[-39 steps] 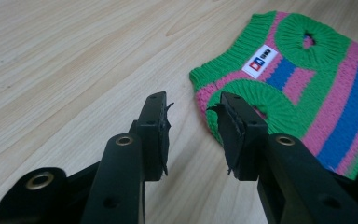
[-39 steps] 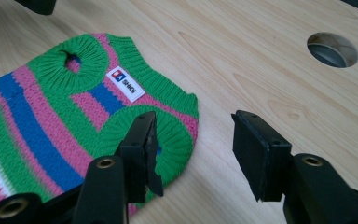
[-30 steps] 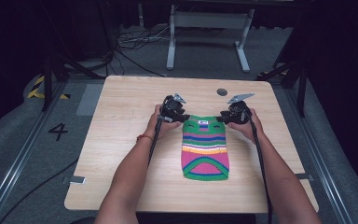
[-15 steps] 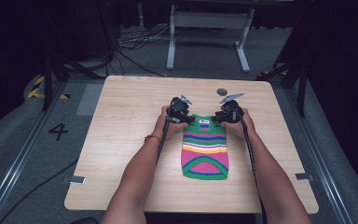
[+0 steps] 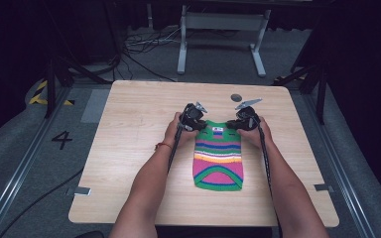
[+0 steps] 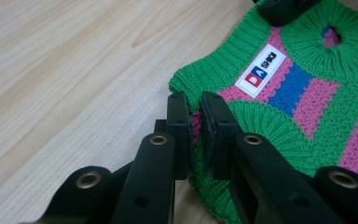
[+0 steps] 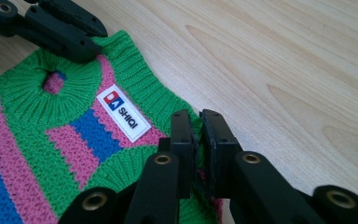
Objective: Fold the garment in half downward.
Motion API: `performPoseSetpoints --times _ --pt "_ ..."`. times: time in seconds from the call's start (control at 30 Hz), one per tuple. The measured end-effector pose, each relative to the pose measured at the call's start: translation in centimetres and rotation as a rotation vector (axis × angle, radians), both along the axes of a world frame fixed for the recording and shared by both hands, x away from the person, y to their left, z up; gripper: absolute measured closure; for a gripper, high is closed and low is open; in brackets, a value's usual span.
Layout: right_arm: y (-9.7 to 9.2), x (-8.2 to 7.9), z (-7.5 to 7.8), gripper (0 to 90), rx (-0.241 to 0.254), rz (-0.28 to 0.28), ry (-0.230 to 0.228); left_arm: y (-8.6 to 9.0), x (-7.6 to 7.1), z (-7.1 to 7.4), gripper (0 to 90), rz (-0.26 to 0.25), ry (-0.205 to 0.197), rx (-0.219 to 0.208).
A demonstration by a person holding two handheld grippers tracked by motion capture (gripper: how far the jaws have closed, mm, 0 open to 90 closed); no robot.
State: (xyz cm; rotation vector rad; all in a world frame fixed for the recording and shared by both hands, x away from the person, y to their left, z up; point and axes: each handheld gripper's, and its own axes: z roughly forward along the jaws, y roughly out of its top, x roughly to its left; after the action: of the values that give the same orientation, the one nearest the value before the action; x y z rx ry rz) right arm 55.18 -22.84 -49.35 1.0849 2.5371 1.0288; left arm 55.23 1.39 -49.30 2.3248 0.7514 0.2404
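Fingers (image 6: 182, 135) of the left gripper (image 6: 195, 112) are nearly closed on a pinch of knit at one top corner of the sweater (image 5: 218, 158); the right gripper (image 7: 196, 135) has its jaws pressed just as tight on the opposite top corner, beside the white label (image 7: 123, 113). In the high view the left gripper (image 5: 192, 117) and right gripper (image 5: 244, 119) sit at the two far corners of the sweater, which lies flat and lengthwise near the middle of the table (image 5: 129, 148), its rounded hem toward the person's edge. The step in hand looks like gripping both corners to move or fold the garment. The next move probably calls for lifting both corners together, evenly, so the knit rises without twisting or slipping out of either pinch.
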Motion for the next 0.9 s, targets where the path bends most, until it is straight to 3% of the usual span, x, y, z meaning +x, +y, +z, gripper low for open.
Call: performPoseSetpoints --times 0.2,0.4,0.57,0.7,0.77,0.9 --pt "0.1 -0.2 1.2 84.9 0.014 0.004 -0.057 0.3 0.1 1.0 82.7 0.024 -0.032 -0.027" --pt "0.2 -0.4 2.7 84.9 0.051 0.009 -0.109 0.6 -0.2 2.5 82.5 0.036 -0.112 -0.027" --pt "0.3 -0.5 3.8 84.9 0.072 0.006 -0.161 1.0 -0.3 3.9 82.7 0.041 -0.152 -0.019" --pt "0.5 -0.6 4.4 84.8 0.081 0.015 -0.184 1.4 -0.6 4.6 82.6 0.03 -0.166 -0.029" --pt "0.6 -0.8 4.7 84.8 0.091 0.034 -0.192 1.7 -0.9 5.0 82.7 0.018 -0.18 -0.011" --pt "0.6 -1.8 5.5 84.7 0.118 0.071 -0.213 2.4 -2.3 5.7 82.6 -0.02 -0.205 -0.018"
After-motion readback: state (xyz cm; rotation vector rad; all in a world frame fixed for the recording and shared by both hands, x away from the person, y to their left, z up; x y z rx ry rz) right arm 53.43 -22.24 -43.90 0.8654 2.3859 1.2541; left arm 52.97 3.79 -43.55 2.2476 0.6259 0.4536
